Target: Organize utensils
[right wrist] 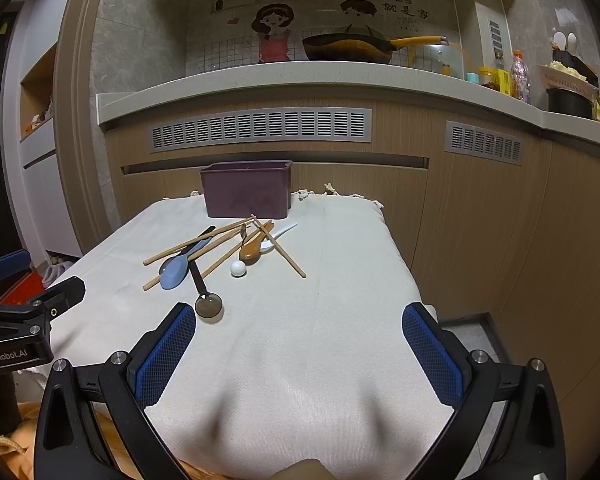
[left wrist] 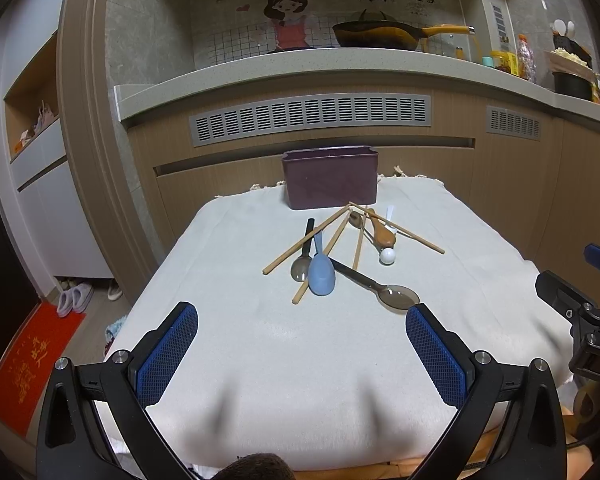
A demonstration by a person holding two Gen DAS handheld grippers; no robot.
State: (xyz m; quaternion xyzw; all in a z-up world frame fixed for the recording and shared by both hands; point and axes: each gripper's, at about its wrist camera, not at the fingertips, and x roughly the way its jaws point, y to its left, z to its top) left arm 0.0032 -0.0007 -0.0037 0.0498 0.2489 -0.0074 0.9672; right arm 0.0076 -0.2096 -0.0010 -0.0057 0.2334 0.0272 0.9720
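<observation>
A pile of utensils lies mid-table on a white cloth (left wrist: 300,352): several wooden chopsticks (left wrist: 300,242), a blue spoon (left wrist: 321,274), a smoky clear spoon (left wrist: 398,297), a brown wooden spoon (left wrist: 384,232) and a white spoon (left wrist: 388,256). Behind them stands a purple holder box (left wrist: 330,178), also in the right wrist view (right wrist: 247,190). My left gripper (left wrist: 302,324) is open and empty, near the table's front. My right gripper (right wrist: 299,326) is open and empty, with the smoky spoon (right wrist: 209,305) just past its left finger (right wrist: 168,348).
Kitchen cabinets and a counter (left wrist: 300,68) with a wok (left wrist: 376,34) stand behind the table. The right gripper shows at the right edge of the left wrist view (left wrist: 580,304); the left gripper shows at the left of the right wrist view (right wrist: 28,312). The floor lies left of the table.
</observation>
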